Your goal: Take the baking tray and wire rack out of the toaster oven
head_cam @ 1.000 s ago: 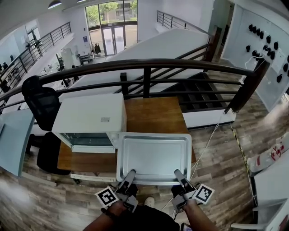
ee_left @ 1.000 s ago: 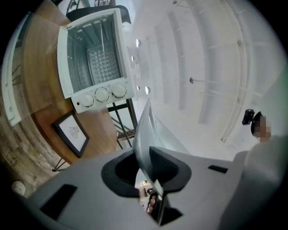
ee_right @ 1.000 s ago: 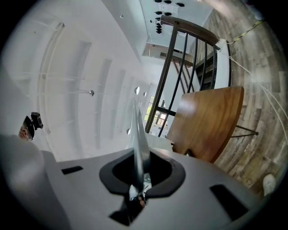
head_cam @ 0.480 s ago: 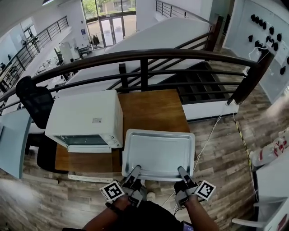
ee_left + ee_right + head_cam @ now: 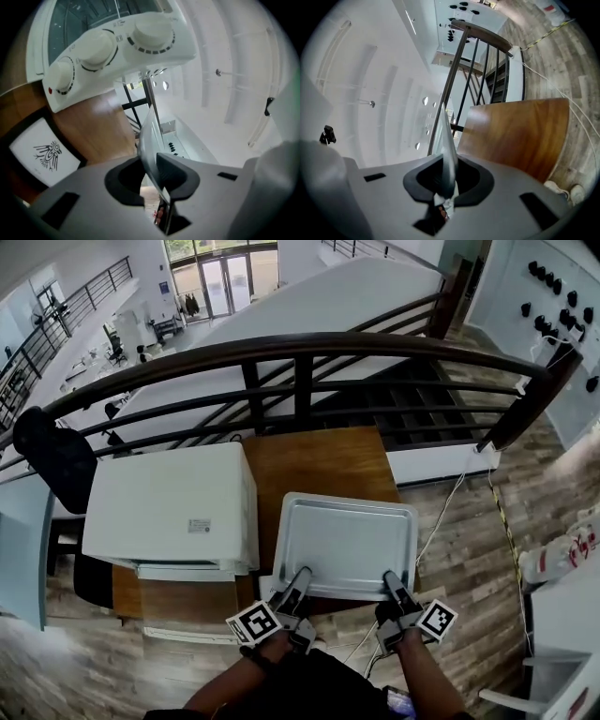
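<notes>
The silver baking tray (image 5: pixel 349 542) hangs level over the right half of the wooden table (image 5: pixel 319 463), just right of the white toaster oven (image 5: pixel 173 507). My left gripper (image 5: pixel 302 579) is shut on the tray's near rim at its left, and my right gripper (image 5: pixel 392 583) is shut on the same rim at its right. In the left gripper view the rim (image 5: pixel 149 136) runs between the jaws of the left gripper (image 5: pixel 152 173), with the oven's knobs (image 5: pixel 108 42) above. In the right gripper view the rim (image 5: pixel 446 140) sits pinched in the right gripper (image 5: pixel 447 180). No wire rack shows.
A dark railing (image 5: pixel 300 348) runs behind the table, with stairs beyond it. A black chair (image 5: pixel 56 460) stands to the oven's left. A cable (image 5: pixel 441 521) trails over the wood floor on the right. A white card with a black emblem (image 5: pixel 44 152) lies on the table near the oven.
Both grippers have carried the tray to the right, away from the oven's front, and lower toward the table. The oven has not moved.
</notes>
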A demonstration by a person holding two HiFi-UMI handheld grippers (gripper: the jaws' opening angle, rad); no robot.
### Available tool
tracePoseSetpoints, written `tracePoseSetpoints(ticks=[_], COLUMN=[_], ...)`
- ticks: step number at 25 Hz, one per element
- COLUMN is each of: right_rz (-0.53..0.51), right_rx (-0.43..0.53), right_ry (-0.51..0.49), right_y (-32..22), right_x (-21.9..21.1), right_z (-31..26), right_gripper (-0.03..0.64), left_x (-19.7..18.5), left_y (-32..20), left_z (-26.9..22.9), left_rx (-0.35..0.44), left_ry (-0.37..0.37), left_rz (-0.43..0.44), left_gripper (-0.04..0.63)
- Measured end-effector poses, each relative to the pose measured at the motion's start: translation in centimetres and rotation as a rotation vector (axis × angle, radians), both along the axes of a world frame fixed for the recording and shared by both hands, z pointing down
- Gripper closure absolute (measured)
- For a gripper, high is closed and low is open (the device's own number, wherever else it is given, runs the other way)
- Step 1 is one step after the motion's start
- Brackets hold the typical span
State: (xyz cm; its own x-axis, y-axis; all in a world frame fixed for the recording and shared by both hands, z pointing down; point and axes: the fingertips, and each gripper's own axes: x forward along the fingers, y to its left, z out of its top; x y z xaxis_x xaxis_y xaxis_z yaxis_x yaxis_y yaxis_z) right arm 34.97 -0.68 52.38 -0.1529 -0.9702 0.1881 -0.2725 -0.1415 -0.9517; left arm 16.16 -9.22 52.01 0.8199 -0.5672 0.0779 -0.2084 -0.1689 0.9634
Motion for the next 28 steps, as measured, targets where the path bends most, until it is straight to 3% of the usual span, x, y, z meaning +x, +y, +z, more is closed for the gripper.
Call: tracePoseSetpoints(ticks=[3, 7, 12, 28], right_rz=[0.016, 0.012, -0.006, -0.210], right_rx=[-0.008, -0.009, -0.044, -0.258], right_ry=[0.010, 0.025, 0.019, -0.041], right_y=[-2.3, -5.1, -6.8, -17.9], right_x=[1.0, 2.9, 4.3, 9.8], right_z=[0.3, 0.6, 1.6, 10.5], right_gripper=[0.584, 0.584, 0.584, 0.578], left_x=[0.5, 2.6, 4.0, 8.5], left_y=[-1.9, -4.1, -5.5, -13.8], left_z=[1.0, 1.3, 2.6, 10.6], left_rx=[-0.026, -0.038, -0.075, -0.232], left_ry=[-0.031, 0.016, -0.007, -0.107], left_rz=[0.001, -0.004, -0.016, -0.205], left_gripper=[0.518, 0.520, 0.520, 0.515])
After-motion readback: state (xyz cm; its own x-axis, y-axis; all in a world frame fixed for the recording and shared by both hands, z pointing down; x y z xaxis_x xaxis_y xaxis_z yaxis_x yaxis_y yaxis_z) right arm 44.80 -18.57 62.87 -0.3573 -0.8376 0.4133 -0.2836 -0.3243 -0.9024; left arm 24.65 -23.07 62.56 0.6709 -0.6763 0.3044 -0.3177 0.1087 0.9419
